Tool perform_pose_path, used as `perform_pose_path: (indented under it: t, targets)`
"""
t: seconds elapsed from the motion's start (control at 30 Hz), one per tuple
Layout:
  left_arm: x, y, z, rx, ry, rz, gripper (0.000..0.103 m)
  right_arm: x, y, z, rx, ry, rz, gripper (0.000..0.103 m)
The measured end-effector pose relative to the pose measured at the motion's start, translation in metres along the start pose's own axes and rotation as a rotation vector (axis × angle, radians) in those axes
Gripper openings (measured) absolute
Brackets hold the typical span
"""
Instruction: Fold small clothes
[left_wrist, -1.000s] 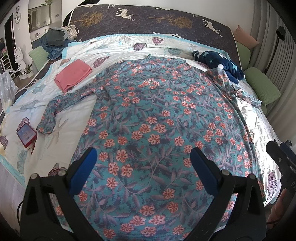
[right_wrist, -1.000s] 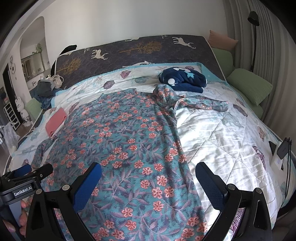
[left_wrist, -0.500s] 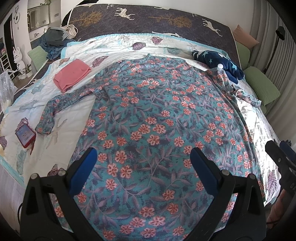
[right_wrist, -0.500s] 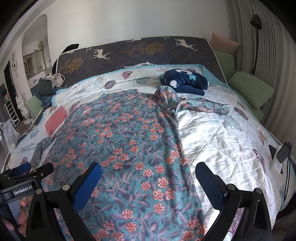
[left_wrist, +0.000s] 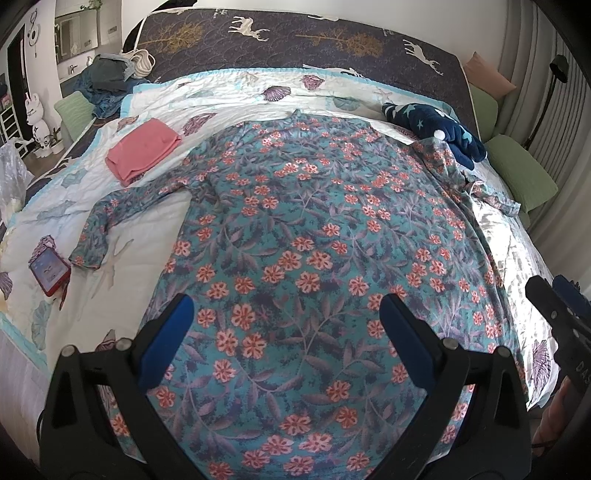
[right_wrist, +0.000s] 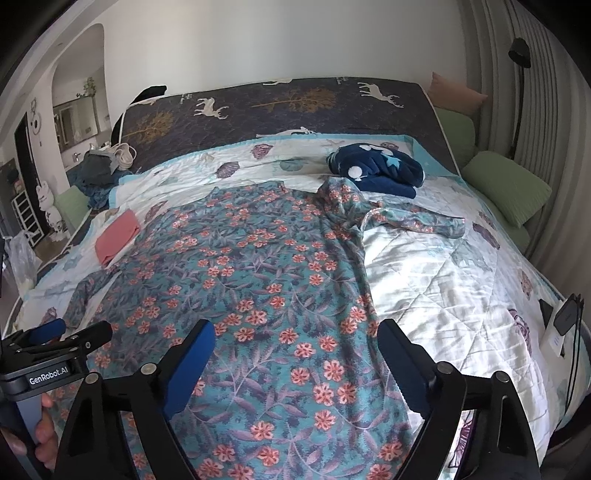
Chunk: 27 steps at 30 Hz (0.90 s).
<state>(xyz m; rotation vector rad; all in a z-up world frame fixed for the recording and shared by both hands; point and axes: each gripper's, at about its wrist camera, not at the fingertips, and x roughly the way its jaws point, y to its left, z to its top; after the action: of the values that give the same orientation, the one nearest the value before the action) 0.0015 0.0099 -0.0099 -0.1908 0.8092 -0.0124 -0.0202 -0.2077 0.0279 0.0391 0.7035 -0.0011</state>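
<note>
A teal floral long-sleeved dress (left_wrist: 310, 236) lies spread flat on the bed, neck toward the headboard; it also shows in the right wrist view (right_wrist: 258, 280). Its left sleeve (left_wrist: 122, 214) lies stretched out, its right sleeve (right_wrist: 413, 221) is bunched near a navy star garment (right_wrist: 380, 168). My left gripper (left_wrist: 284, 332) is open and empty above the hem. My right gripper (right_wrist: 295, 354) is open and empty above the dress's lower right part. Each gripper shows at the edge of the other's view.
A folded pink garment (left_wrist: 142, 151) lies at the bed's left. A red-cased tablet (left_wrist: 50, 271) lies near the left edge. Green pillows (left_wrist: 524, 173) stand at the right. A pile of clothes (left_wrist: 107, 77) sits at the far left corner. A phone and cable (right_wrist: 565, 321) lie at the right edge.
Both views have shifted a little, with the bed sitting slightly lower and farther in frame. The dress has not moved and both grippers stay open.
</note>
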Motion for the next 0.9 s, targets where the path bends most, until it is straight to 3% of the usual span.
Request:
perform_pose_path:
  t: [0.17, 0.2, 0.23, 0.33, 0.47, 0.63, 0.77, 0.9]
  targets:
    - [0.002, 0.009, 0.006, -0.009, -0.029, -0.041, 0.100, 0.002, 0.005, 0.002, -0.013, -0.001, 0.002, 0.079]
    - [-0.001, 0.018, 0.008, 0.016, -0.099, -0.060, 0.100, 0.003, 0.006, 0.002, -0.015, 0.002, 0.005, 0.070]
    - [-0.002, 0.026, 0.011, 0.007, -0.120, -0.095, 0.100, 0.004, 0.007, 0.002, -0.017, 0.005, 0.010, 0.060]
    - [0.002, 0.070, 0.027, -0.112, -0.140, -0.162, 0.089, 0.009, 0.009, 0.002, -0.020, 0.035, 0.049, 0.051]
    - [0.027, 0.149, 0.046, -0.336, -0.079, -0.131, 0.082, 0.018, 0.008, -0.001, -0.014, 0.060, 0.045, 0.051]
    - [0.077, 0.234, 0.063, -0.553, 0.000, -0.164, 0.064, 0.035, 0.008, 0.003, -0.004, 0.096, 0.043, 0.051]
    - [0.130, 0.271, 0.053, -0.758, 0.132, -0.251, 0.063, 0.048, 0.018, 0.009, -0.023, 0.110, 0.044, 0.051]
    - [0.171, 0.303, 0.042, -0.963, 0.183, -0.219, 0.063, 0.061, 0.031, 0.016, -0.060, 0.117, 0.046, 0.051]
